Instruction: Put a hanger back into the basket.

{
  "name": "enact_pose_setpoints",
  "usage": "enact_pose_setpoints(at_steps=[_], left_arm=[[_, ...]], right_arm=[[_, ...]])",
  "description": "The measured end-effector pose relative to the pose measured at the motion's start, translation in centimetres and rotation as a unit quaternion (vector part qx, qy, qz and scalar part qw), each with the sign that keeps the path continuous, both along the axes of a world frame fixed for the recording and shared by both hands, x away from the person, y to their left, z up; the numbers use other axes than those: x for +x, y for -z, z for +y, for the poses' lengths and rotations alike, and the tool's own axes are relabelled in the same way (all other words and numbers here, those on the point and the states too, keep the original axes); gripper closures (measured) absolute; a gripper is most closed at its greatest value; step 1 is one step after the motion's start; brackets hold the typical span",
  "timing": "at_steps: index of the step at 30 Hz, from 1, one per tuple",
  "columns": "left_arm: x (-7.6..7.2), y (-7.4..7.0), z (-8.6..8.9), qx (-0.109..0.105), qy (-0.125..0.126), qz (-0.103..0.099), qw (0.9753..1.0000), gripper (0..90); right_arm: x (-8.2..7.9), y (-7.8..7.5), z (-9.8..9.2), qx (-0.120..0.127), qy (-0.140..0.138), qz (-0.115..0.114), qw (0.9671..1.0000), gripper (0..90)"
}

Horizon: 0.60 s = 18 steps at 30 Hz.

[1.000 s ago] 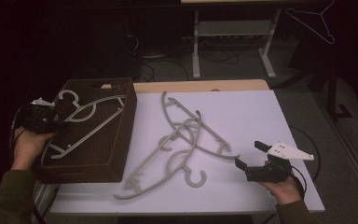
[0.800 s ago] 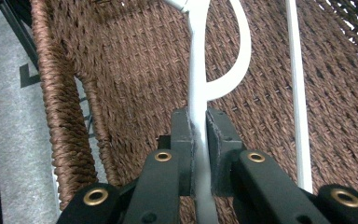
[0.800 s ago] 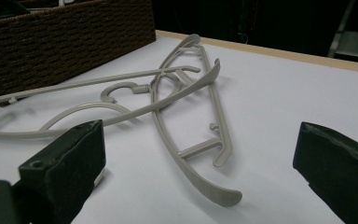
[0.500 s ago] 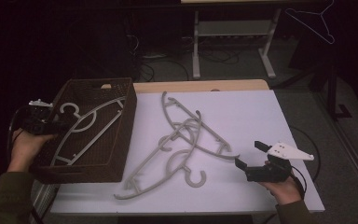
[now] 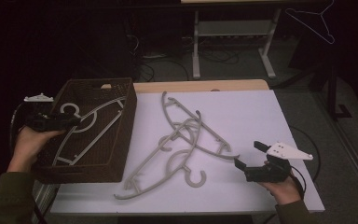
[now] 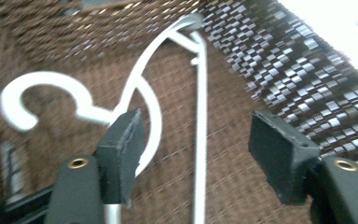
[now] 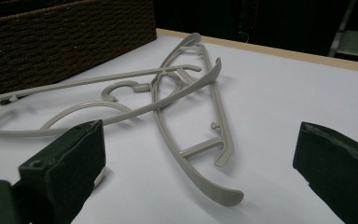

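A pale grey hanger (image 5: 91, 135) lies flat inside the brown woven basket (image 5: 79, 171) at the table's left. My left gripper (image 5: 74, 122) hovers open at the basket's left wall, by the hanger's hook. In the left gripper view the hanger (image 6: 199, 93) lies on the basket floor (image 6: 279, 56) below the spread jaws of the left gripper (image 6: 200, 135), not touching them. A loose pile of grey hangers (image 5: 186, 135) lies on the white table (image 5: 261, 116). My right gripper (image 5: 250, 155) rests open near the front right, pointing at the hanger pile (image 7: 186, 98); nothing sits between the jaws of the right gripper (image 7: 200, 154).
A wire hanger (image 5: 314, 18) hangs at the back right, and a metal stand (image 5: 233, 32) is on the floor behind the table. The basket's side wall (image 7: 65, 37) stands left of the pile. Bare table surface lies right of the pile.
The hanger went from my left gripper and the basket rim down into the basket. The left gripper opened and drew back a little to the left. The right gripper stayed put.
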<state>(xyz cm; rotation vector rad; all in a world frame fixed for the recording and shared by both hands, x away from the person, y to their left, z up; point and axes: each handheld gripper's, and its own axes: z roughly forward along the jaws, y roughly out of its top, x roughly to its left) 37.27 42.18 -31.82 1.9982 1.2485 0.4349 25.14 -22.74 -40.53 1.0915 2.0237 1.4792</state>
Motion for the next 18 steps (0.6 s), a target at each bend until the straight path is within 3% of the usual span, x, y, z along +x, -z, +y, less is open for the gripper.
enact_pose_setpoints(at_steps=[8, 17, 18], left_arm=[[-0.5, -1.6, -3.6, -0.031, 0.046, -0.037, 0.9978, 28.1], [-1.0, -2.8, -8.9, -0.052, 0.105, -0.061, 0.9913, 25.5], [-1.0, -2.8, -8.9, -0.052, 0.105, -0.061, 0.9913, 25.5]], right_arm=[[0.0, 0.0, 0.0, -0.001, -0.001, 0.000, 1.0000, 1.9], [0.0, -0.1, 0.3, -0.005, -0.005, 0.001, 1.0000, 1.8], [0.0, -0.1, 0.3, -0.005, -0.005, 0.001, 1.0000, 1.9]])
